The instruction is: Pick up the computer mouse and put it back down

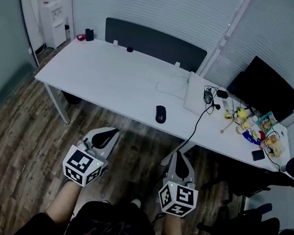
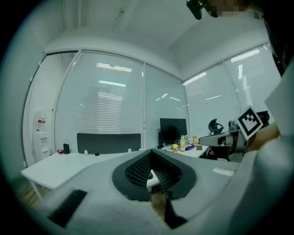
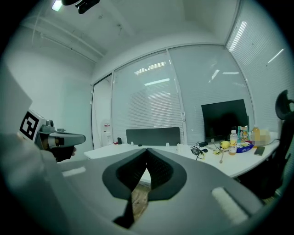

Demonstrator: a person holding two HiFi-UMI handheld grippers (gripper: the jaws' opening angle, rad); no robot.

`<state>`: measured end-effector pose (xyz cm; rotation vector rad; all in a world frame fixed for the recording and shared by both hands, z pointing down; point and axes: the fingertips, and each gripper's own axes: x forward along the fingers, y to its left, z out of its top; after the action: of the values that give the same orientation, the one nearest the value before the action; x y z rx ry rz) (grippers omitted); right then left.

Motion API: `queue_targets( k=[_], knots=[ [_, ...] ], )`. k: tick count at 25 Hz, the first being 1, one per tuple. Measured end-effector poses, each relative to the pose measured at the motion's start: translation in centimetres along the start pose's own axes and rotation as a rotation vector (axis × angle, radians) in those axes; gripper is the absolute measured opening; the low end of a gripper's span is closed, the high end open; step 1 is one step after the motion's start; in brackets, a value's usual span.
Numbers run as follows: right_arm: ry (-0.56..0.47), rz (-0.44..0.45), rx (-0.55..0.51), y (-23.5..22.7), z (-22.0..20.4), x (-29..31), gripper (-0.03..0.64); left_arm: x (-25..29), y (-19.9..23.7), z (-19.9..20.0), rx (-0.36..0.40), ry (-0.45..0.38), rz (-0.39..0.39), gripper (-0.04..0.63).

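black oval mouse (image 1: 160, 114) is lying by the white worktop's (image 1: 108, 82) front edge; left gripper (image 1: 113, 132) and right gripper (image 1: 179, 155) are hovering, jaws closed, empty.

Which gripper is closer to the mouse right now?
Right, narrowly. The right gripper hangs short of the table, slightly right of the mouse; the left gripper, also short of the table, sits farther off to the mouse's left.

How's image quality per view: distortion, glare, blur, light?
Head view: dim, bluish, edges bowed, corners dark; mouse on the table is sharp. Left gripper view: heavy fisheye inside a black ring, lamp reflections streak the blinds. Right gripper view: same fisheye, glare streaks on the glass wall, monitor crisp.
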<state>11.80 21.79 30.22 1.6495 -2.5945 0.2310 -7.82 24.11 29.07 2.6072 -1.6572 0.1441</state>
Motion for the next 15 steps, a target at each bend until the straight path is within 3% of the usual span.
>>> queue_targets(
  k=[15],
  knots=[
    [-0.001,-0.013,0.003,0.3,-1.0,0.7,0.0,-0.1,0.9,-1.6,-0.01,0.008,-0.011,0.002]
  ],
)
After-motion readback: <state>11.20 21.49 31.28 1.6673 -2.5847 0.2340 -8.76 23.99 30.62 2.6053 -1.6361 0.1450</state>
